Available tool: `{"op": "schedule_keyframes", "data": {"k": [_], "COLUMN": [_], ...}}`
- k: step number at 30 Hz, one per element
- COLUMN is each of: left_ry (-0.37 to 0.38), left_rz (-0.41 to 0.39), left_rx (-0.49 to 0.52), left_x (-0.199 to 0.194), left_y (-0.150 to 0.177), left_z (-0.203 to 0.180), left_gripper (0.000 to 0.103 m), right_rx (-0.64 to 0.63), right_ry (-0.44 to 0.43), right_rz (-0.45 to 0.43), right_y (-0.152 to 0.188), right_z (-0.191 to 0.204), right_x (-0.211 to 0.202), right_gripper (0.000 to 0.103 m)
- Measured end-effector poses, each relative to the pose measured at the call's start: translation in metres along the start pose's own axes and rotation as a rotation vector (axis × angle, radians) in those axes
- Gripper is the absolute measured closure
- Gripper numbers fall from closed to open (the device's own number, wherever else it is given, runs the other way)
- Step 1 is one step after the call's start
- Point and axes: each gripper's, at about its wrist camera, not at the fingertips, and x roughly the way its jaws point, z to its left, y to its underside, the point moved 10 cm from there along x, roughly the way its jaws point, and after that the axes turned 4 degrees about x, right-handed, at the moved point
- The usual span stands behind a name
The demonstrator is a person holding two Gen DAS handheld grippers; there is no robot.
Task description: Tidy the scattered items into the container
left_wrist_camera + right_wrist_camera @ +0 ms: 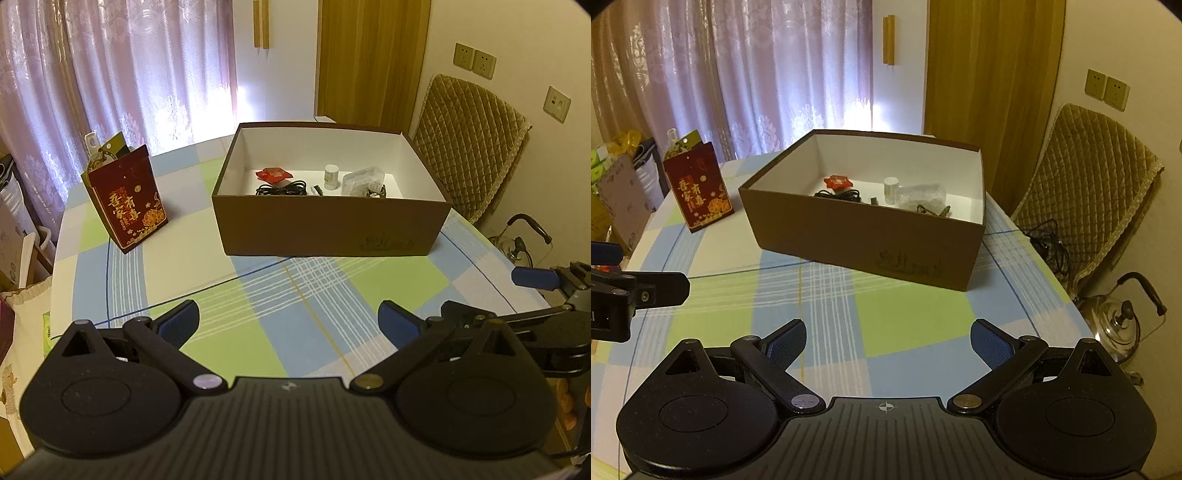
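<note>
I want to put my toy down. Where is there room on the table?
The checked tablecloth is bare between the brown cardboard box and both open grippers, left and right. Less room between the box and the red paper bag.

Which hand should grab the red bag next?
Probably left. The red gift bag stands left of the brown box, nearer the left gripper. The right gripper would have to reach across. Both are open and empty.

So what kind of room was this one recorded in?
Most likely a dining area in a home. A table with a checked tablecloth stands before lace curtains, a chair with a quilted cover sits at its side, and a metal kettle rests low beside the table.
</note>
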Motion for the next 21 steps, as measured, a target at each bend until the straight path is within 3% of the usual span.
{"op": "schedule_keyframes", "data": {"k": [21], "left_ry": [0.006], "left_rz": [-0.029], "left_rx": [0.002], "left_x": [0.019], "left_y": [-0.017], "left_z": [-0.001], "left_gripper": [0.001], "right_rx": [-0.018], "right_ry": [0.011], "right_rz": [0.032], "right_y": [-0.007], "right_z": [-0.006], "right_x": [0.023], "right_gripper": [0.003]}}
